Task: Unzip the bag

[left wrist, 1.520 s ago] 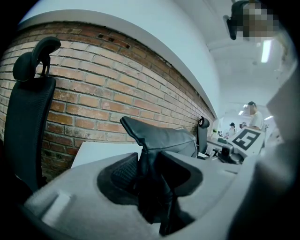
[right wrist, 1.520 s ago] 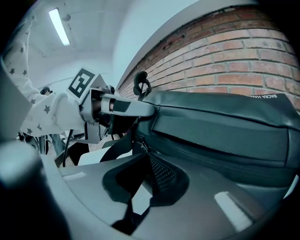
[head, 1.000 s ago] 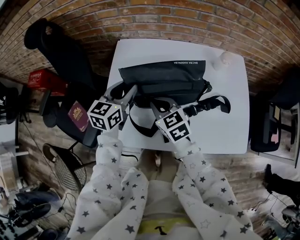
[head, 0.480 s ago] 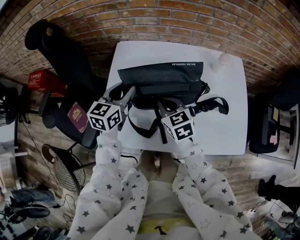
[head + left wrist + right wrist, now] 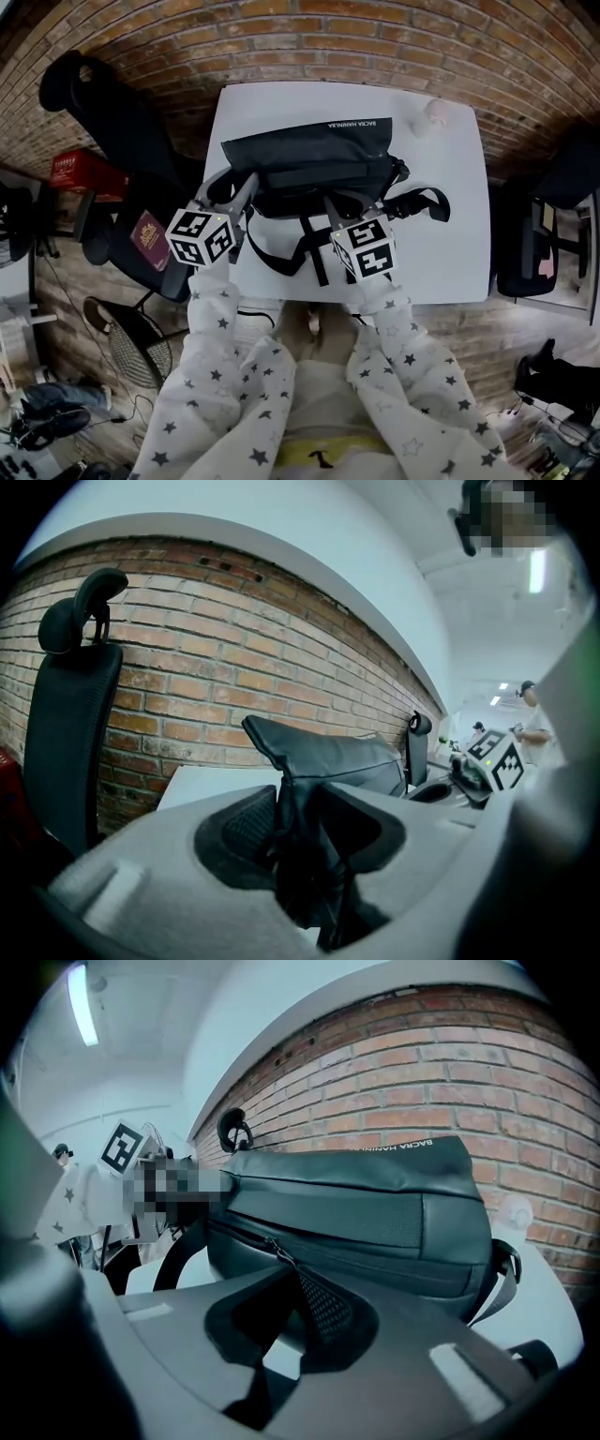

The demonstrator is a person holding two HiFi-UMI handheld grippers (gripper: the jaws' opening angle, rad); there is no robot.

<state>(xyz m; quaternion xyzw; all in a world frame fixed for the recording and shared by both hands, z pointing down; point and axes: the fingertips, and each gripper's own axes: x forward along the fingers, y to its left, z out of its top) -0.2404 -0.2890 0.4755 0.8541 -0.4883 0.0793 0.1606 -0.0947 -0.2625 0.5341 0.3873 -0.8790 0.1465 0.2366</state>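
Note:
A black bag (image 5: pixel 309 155) lies lengthwise on the white table (image 5: pixel 450 244). My left gripper (image 5: pixel 239 185) is at the bag's left end, and in the left gripper view the left gripper (image 5: pixel 295 822) is shut on a pinched fold of the bag's fabric (image 5: pixel 328 757). My right gripper (image 5: pixel 349 202) is at the bag's front, right of the middle. In the right gripper view the zipper pull (image 5: pixel 279 1252) on the bag (image 5: pixel 375 1213) runs down into the shut right gripper (image 5: pixel 291 1302). The zipper's teeth behind the pull are hard to make out.
The bag's shoulder strap (image 5: pixel 417 202) loops over the table at the front right. A small white object (image 5: pixel 436 112) sits at the back right corner. A black office chair (image 5: pixel 103 103), a red box (image 5: pixel 75 169) and a maroon booklet (image 5: pixel 150 239) are left of the table.
My right gripper has slid to the right along the bag's front, still shut. The left gripper has kept its hold at the bag's left end.

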